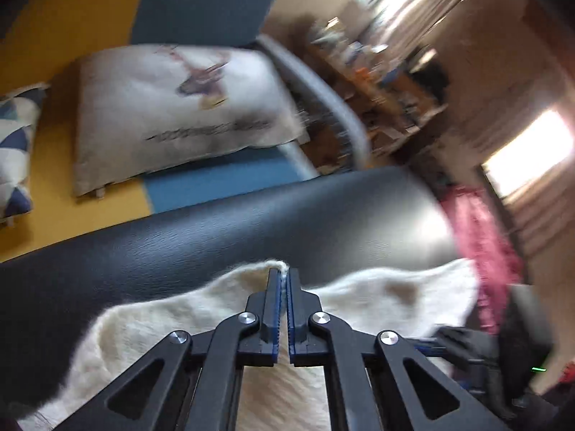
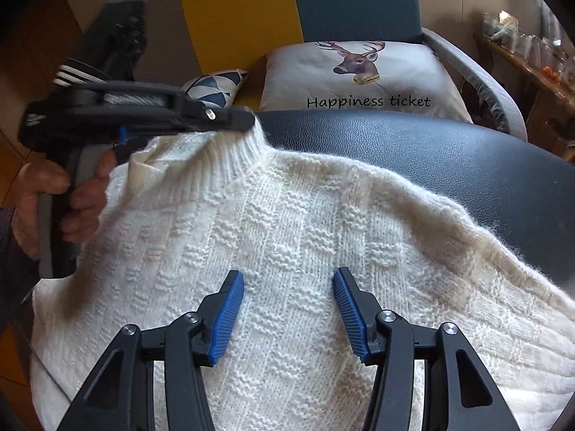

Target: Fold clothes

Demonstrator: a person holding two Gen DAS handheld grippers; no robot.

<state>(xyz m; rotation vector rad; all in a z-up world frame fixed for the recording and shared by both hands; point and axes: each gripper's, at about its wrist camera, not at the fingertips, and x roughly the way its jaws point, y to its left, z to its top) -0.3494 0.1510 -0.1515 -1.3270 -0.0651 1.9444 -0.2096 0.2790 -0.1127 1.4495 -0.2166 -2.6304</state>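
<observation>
A cream knitted sweater [image 2: 287, 237] lies spread over a black leather surface [image 2: 449, 158]. In the left wrist view my left gripper [image 1: 284, 274] is shut on the sweater [image 1: 377, 294], with a thin fold of its edge pinched between the blue pads. The right wrist view shows the same left gripper [image 2: 248, 122] from the side, gripping the ribbed collar at the far left and held by a hand [image 2: 54, 197]. My right gripper [image 2: 289, 280] hovers open over the middle of the sweater, with nothing between its fingers.
Behind the black surface [image 1: 251, 230] stands a yellow and blue sofa [image 2: 244, 14] with a deer-print cushion [image 2: 359, 75] and a triangle-patterned cushion [image 2: 215, 86]. A wooden shelf with clutter [image 2: 532, 61] is at the right. A red cloth [image 1: 478, 251] hangs at the right in the left wrist view.
</observation>
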